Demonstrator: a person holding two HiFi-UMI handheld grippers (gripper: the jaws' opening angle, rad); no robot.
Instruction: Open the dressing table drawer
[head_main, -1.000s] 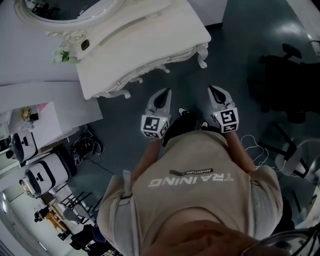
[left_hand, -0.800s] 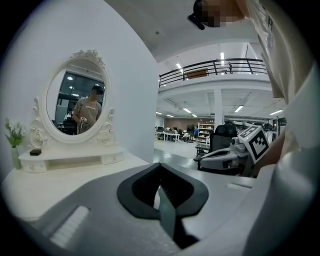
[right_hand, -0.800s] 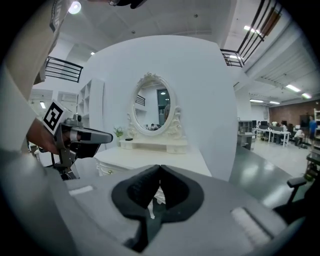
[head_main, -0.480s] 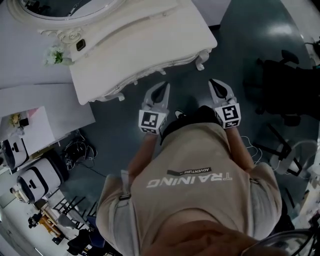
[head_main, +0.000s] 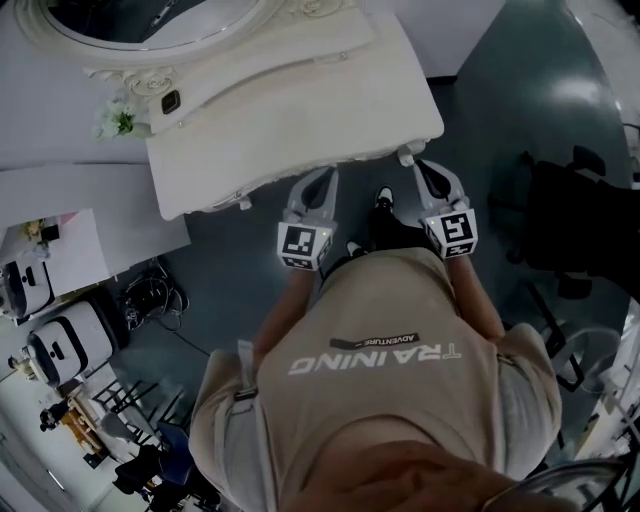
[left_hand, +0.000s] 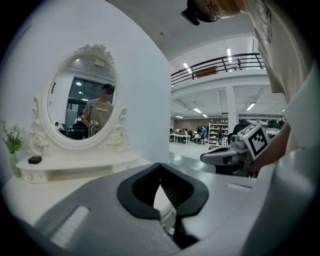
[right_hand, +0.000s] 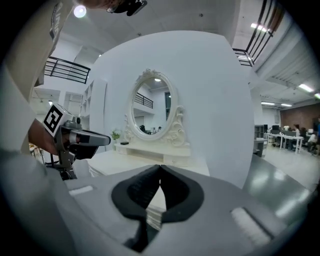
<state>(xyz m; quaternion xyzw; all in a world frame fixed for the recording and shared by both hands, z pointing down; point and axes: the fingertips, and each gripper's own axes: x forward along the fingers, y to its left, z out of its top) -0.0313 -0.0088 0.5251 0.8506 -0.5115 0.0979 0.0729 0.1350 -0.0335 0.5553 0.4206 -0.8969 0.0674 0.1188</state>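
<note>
Closer now to the desk (head_main: 300, 110) — left tool (head_main: 323, 180) and right tool (head_main: 424, 170), both closed and empty, face its drawer at 12 o'clock, hidden under the edge; closed jaws could glance off.

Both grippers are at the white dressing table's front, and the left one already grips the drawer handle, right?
No. The left gripper grips nothing: the left gripper view shows its jaws shut and empty, in front of the dressing table.
</note>
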